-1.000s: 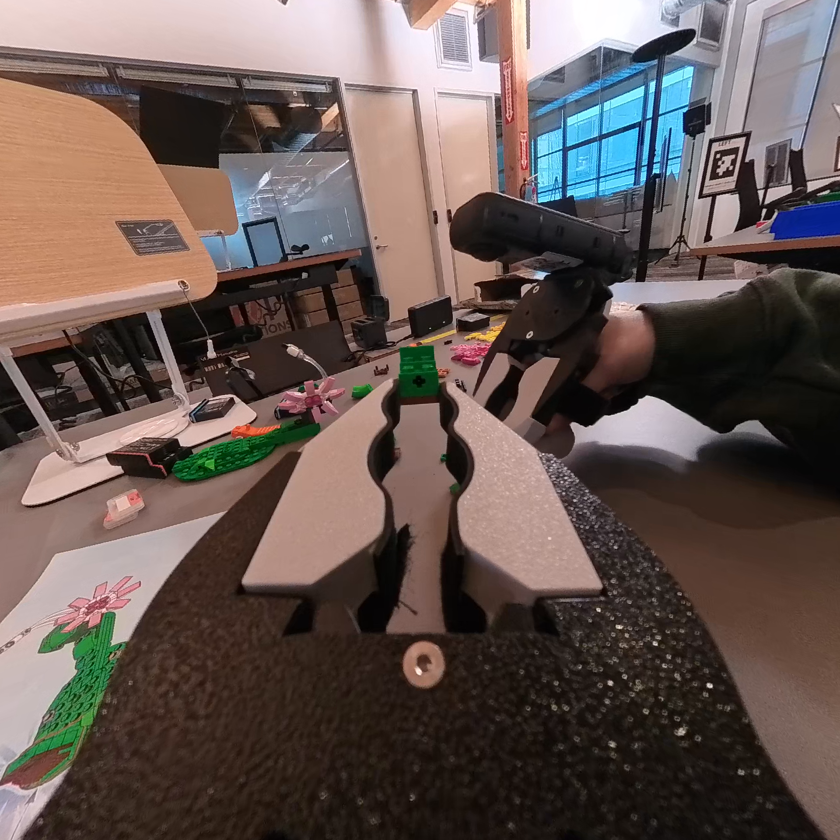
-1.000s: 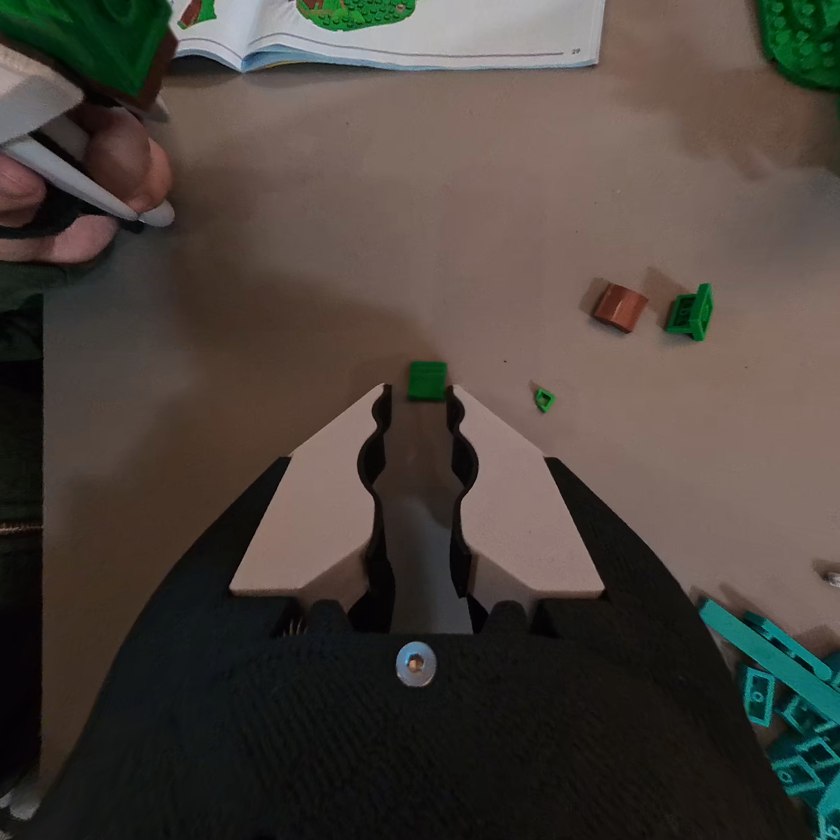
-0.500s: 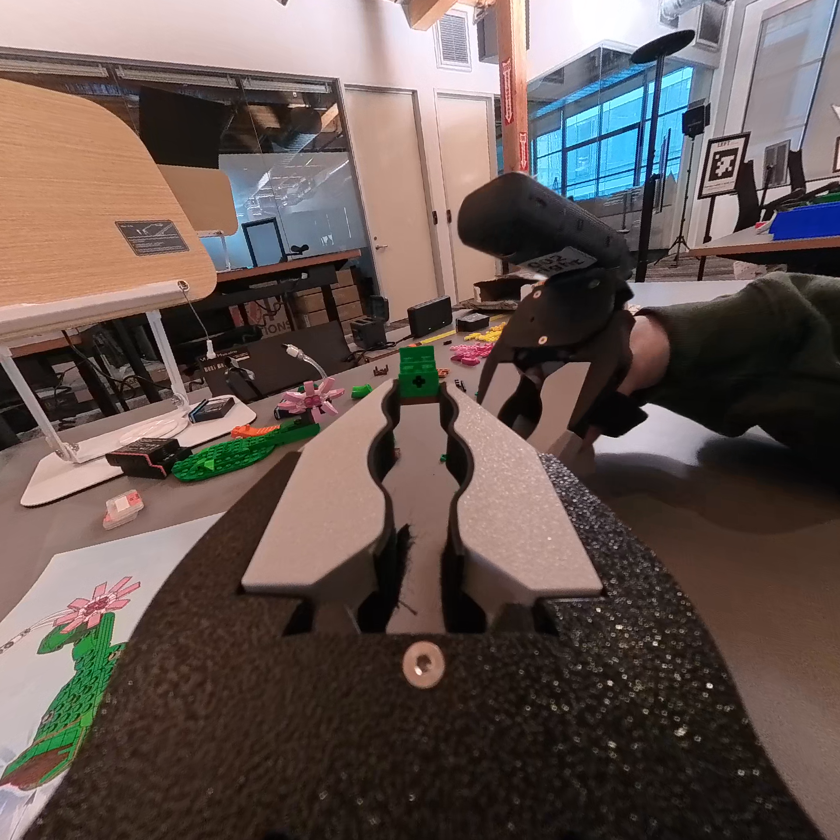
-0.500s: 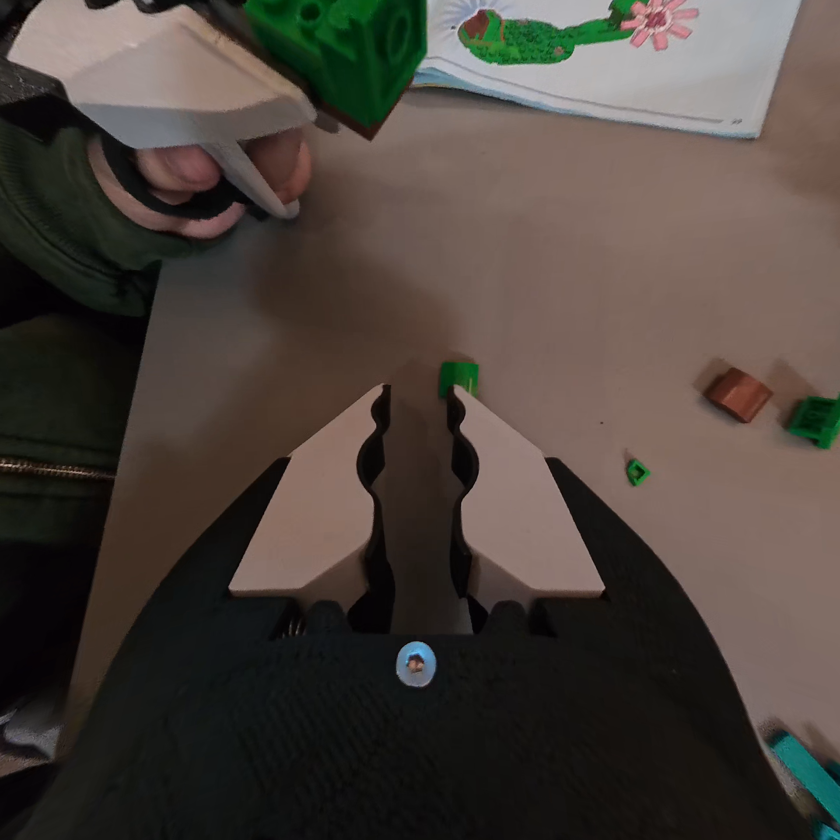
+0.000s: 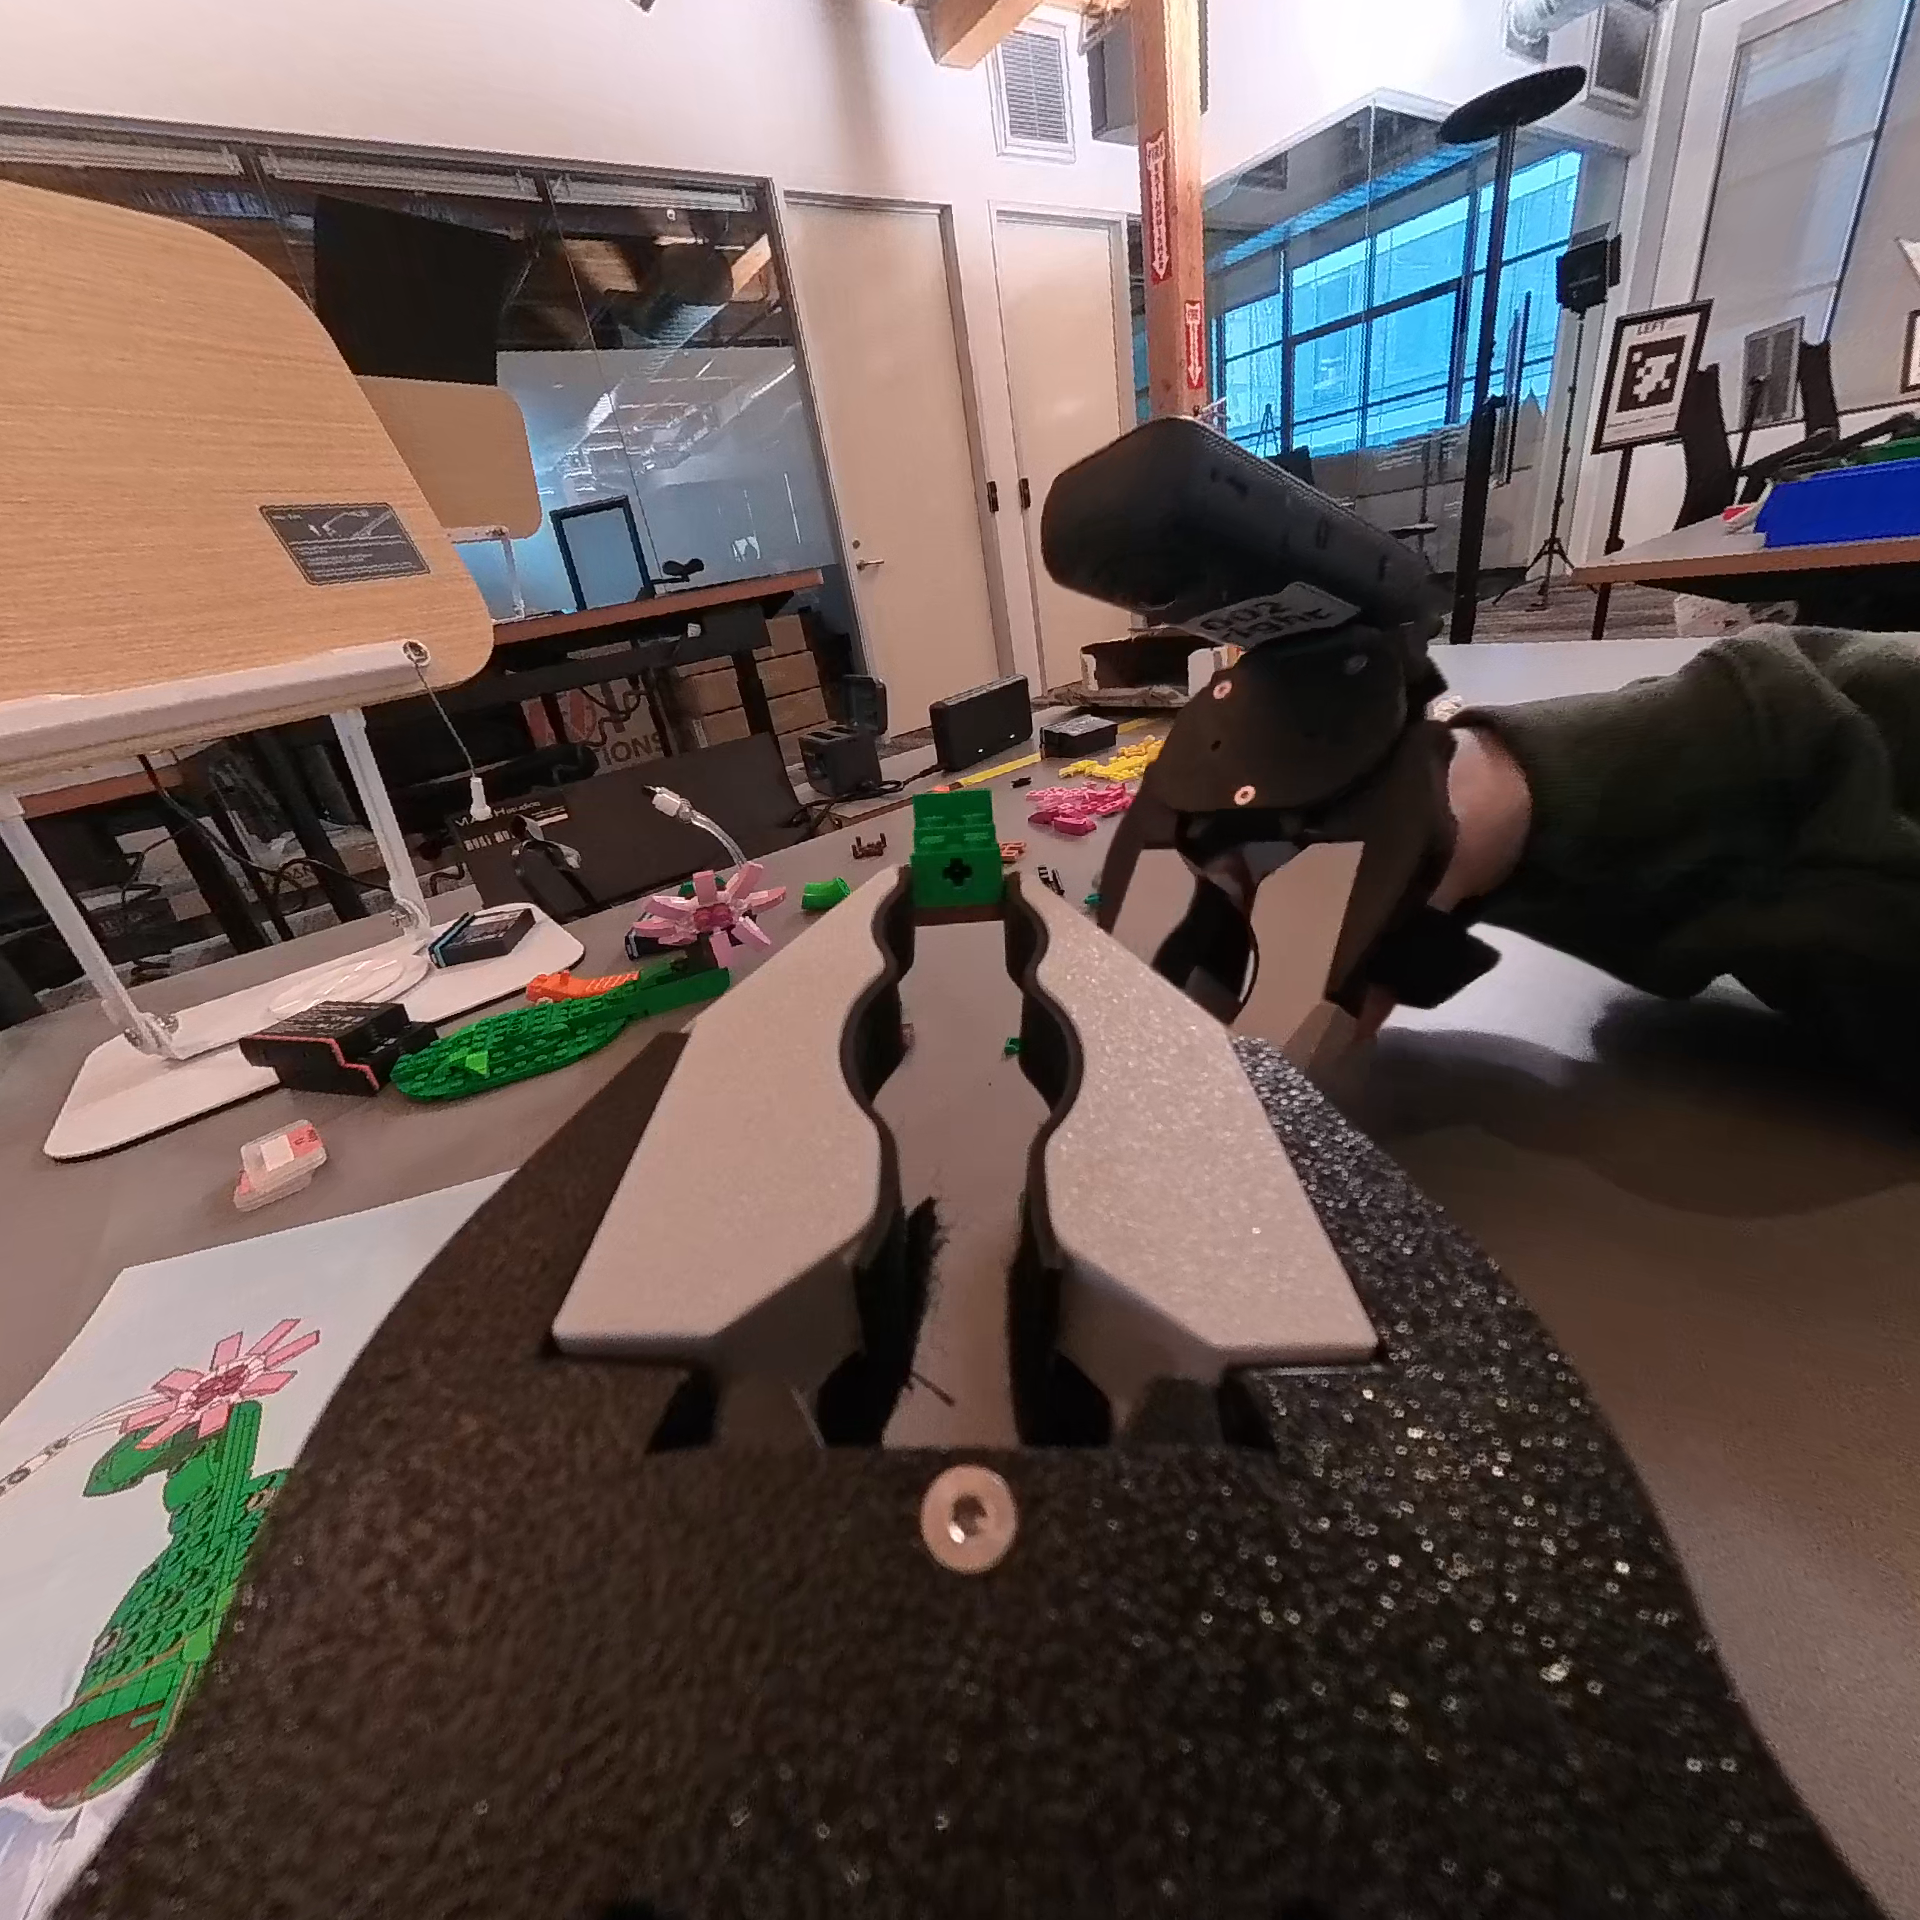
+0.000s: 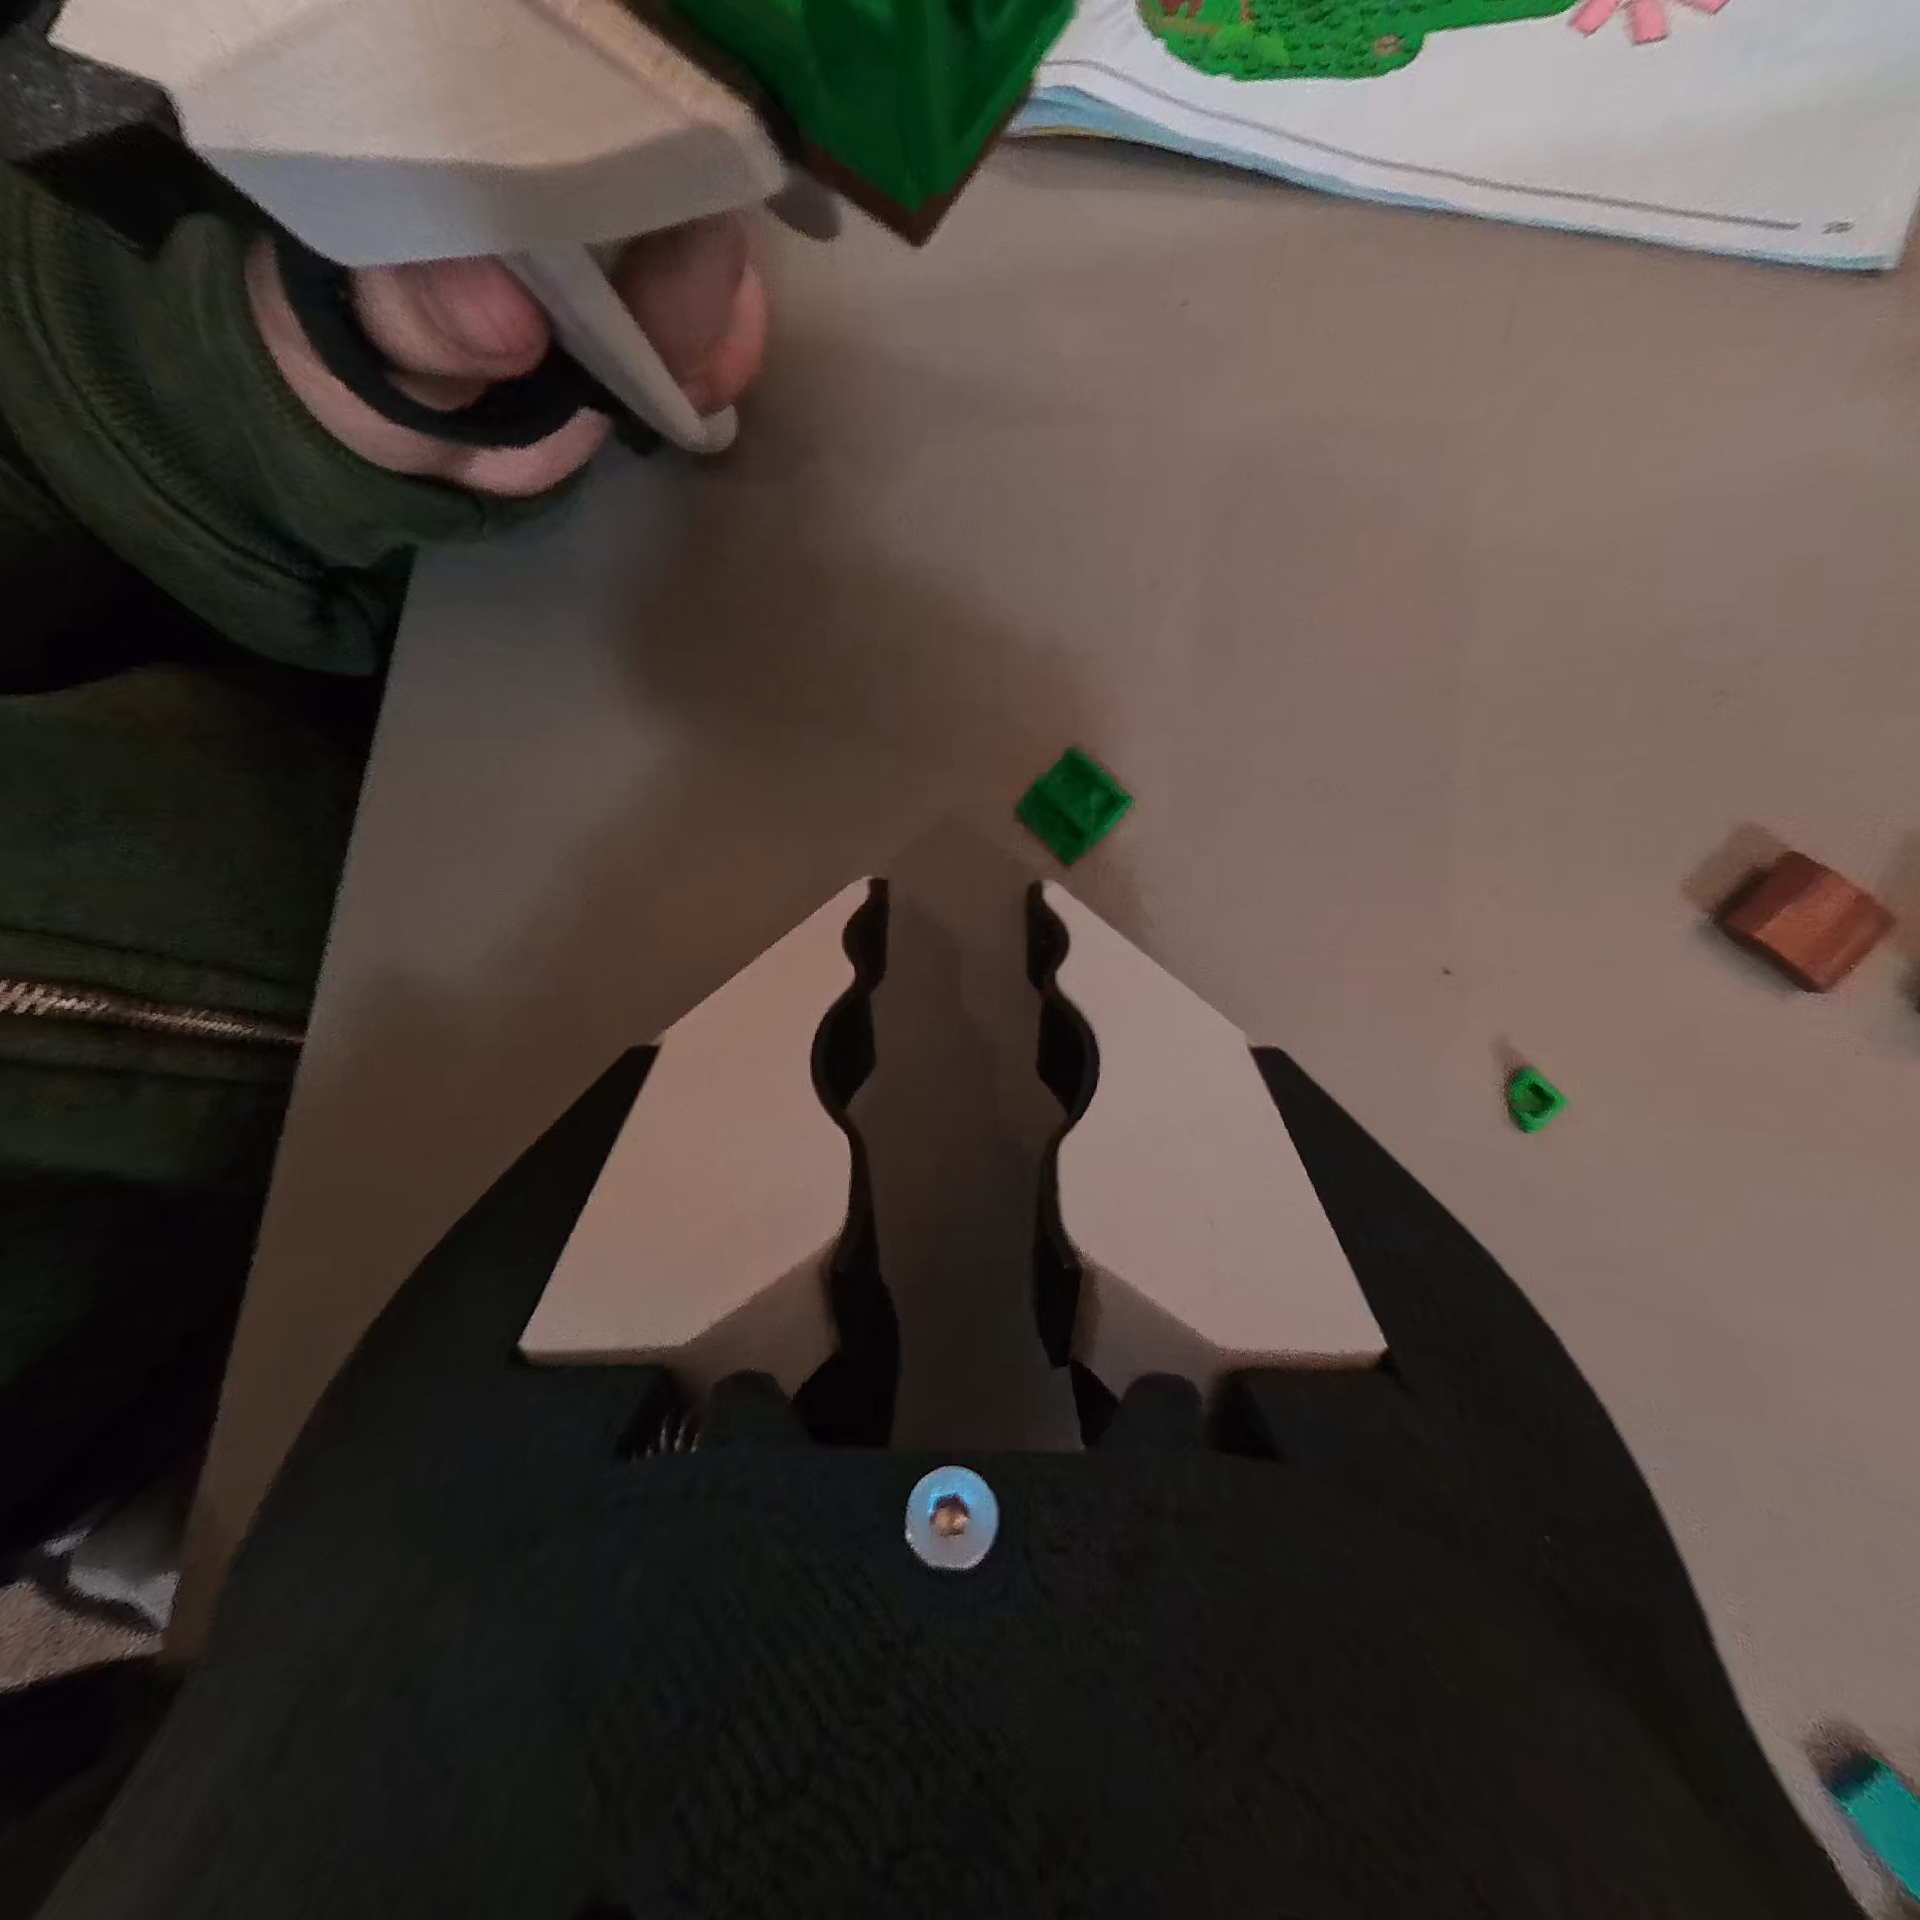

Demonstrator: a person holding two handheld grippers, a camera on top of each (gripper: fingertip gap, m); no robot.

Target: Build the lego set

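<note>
My left gripper (image 5: pixel 957 902) is shut on a green block with a brown base (image 5: pixel 955 862) and holds it above the grey table (image 5: pixel 1662 1351). The block also shows at the top of the right wrist view (image 6: pixel 894 94), blurred, in the left gripper's fingers. My right gripper (image 6: pixel 956 888) points down at the table with its jaws a little apart and nothing between them. A small green piece (image 6: pixel 1073 805) lies on the table just beyond its right fingertip. In the left wrist view the right gripper (image 5: pixel 1278 1029) stands close on the right, held by a hand in a dark green sleeve.
A brown piece (image 6: pixel 1803 920) and a tiny green piece (image 6: pixel 1535 1099) lie to the right, with teal pieces (image 6: pixel 1881 1808) at the lower right. The open instruction booklet (image 6: pixel 1507 135) lies beyond. A green lily-pad plate (image 5: pixel 520 1049), a pink flower (image 5: pixel 712 914) and a white stand (image 5: pixel 208 1039) are far left. One gripper's finger ends stand about 11 cm off the other's.
My right gripper has swung left and tilted, so the small green piece now lies off its right fingertip. The left gripper with the green block looms closer in the right wrist view.
</note>
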